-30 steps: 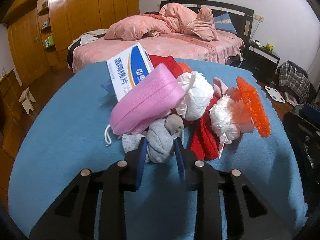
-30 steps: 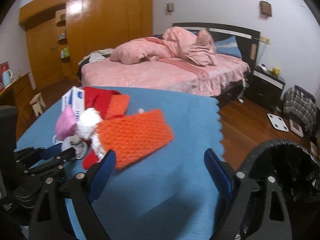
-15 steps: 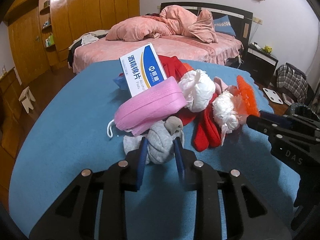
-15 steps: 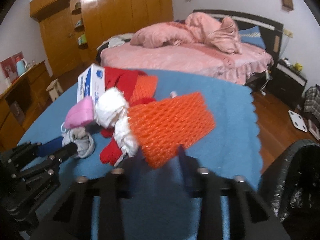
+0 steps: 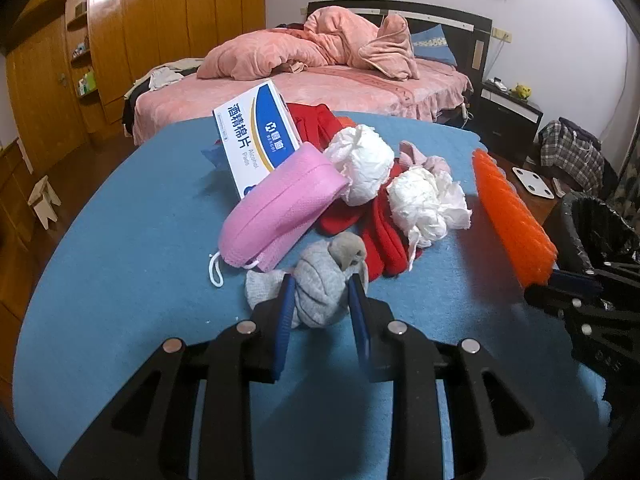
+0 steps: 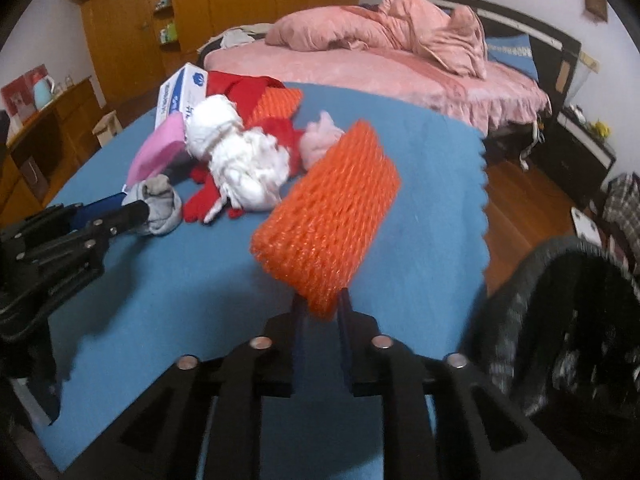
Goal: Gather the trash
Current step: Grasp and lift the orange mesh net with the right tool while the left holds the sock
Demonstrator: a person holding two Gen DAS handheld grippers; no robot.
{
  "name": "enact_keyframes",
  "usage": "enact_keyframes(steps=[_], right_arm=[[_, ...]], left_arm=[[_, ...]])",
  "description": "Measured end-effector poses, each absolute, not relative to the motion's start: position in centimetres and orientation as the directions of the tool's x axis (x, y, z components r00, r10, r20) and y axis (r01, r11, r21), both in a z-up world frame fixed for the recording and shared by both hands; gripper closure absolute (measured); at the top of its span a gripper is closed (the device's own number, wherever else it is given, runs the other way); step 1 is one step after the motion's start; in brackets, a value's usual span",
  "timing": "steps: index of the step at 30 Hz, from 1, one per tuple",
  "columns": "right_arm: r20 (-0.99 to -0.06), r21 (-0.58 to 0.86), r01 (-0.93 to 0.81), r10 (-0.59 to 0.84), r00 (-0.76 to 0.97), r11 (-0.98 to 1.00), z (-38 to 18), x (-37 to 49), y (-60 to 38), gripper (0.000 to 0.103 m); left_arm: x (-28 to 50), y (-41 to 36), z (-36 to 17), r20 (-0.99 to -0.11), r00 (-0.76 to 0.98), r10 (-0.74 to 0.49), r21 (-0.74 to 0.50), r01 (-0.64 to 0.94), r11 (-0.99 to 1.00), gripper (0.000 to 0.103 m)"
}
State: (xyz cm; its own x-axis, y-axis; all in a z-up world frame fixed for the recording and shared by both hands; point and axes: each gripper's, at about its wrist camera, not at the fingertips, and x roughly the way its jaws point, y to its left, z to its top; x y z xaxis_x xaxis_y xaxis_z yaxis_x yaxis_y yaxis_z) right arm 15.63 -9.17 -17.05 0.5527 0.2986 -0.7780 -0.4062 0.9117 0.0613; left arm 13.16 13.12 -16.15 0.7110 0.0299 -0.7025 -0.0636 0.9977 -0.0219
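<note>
— Two grippers, both clamped: the left gripper (image 5: 320, 292) squeezes a grey sock (image 5: 320, 280) on the blue table (image 5: 120, 264).
— And the right gripper (image 6: 320, 312) pinches orange foam netting (image 6: 328, 216), lifted beside the black bin (image 6: 580, 320).

Two tongs: the left tongs (image 5: 320, 300) and the right tongs (image 6: 320, 312). Ahead of the left tongs on the bench (image 5: 140, 240): two white paper wads (image 5: 362, 164), one pink mask (image 5: 276, 210), one alcohol-pad box (image 5: 256, 136), one grey sock (image 5: 324, 280). One orange foam net (image 6: 328, 212) sits in the right tongs, one black bin (image 6: 580, 320) to their right.
</note>
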Motion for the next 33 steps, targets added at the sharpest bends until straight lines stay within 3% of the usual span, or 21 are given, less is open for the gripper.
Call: enact_keyframes(steps=[4,8,14,17,20,22,24,29,31,33], right_arm=[[-0.740,0.121,-0.388,0.344,0.579,0.914,-15.9,14.9,-10.0,0.036],[-0.715,0.181,-0.353,0.369,0.594,0.918,-15.2,16.1,-9.9,0.027],[-0.747,0.167,-0.295,0.316,0.586,0.941,-16.7,19.1,-8.4,0.027],[-0.775,0.153,-0.287,0.295,0.559,0.946,-18.0,19.9,-7.7,0.034],[-0.778,0.152,-0.299,0.301,0.552,0.942,-19.0,19.8,-7.5,0.047],[-0.766,0.147,-0.327,0.316,0.559,0.934,-19.0,19.4,-7.1,0.064],[-0.757,0.138,-0.337,0.318,0.570,0.931,-19.0,19.0,-6.8,0.071],[-0.744,0.159,-0.340,0.339,0.576,0.927,-18.9,18.8,-7.2,0.079],[-0.728,0.186,-0.342,0.363,0.581,0.921,-18.2,18.7,-7.6,0.093],[-0.717,0.199,-0.340,0.373,0.589,0.919,-17.4,18.4,-8.1,0.093]], left_arm=[[12.8,12.9,-16.1,-0.701,0.712,0.028,-0.023,-0.061,0.998,0.077],[12.7,12.8,-16.2,-0.701,0.713,0.024,-0.025,-0.059,0.998,0.077],[12.3,13.0,-16.1,-0.697,0.717,0.014,-0.030,-0.049,0.998,0.077],[12.2,13.0,-16.0,-0.695,0.719,0.006,-0.035,-0.042,0.999,0.077],[12.4,13.0,-15.8,-0.693,0.721,-0.005,-0.036,-0.027,0.999,0.077],[12.3,12.8,-15.7,-0.688,0.726,-0.015,-0.039,-0.017,0.999,0.077],[12.2,12.5,-15.6,-0.682,0.731,-0.024,-0.040,-0.005,0.999,0.077],[12.3,11.6,-15.7,-0.684,0.729,-0.030,-0.025,0.017,1.000,0.077],[12.3,11.5,-15.3,-0.680,0.732,-0.034,-0.033,0.016,0.999,0.077],[12.1,11.4,-14.9,-0.675,0.736,-0.040,-0.043,0.015,0.999,0.077]])
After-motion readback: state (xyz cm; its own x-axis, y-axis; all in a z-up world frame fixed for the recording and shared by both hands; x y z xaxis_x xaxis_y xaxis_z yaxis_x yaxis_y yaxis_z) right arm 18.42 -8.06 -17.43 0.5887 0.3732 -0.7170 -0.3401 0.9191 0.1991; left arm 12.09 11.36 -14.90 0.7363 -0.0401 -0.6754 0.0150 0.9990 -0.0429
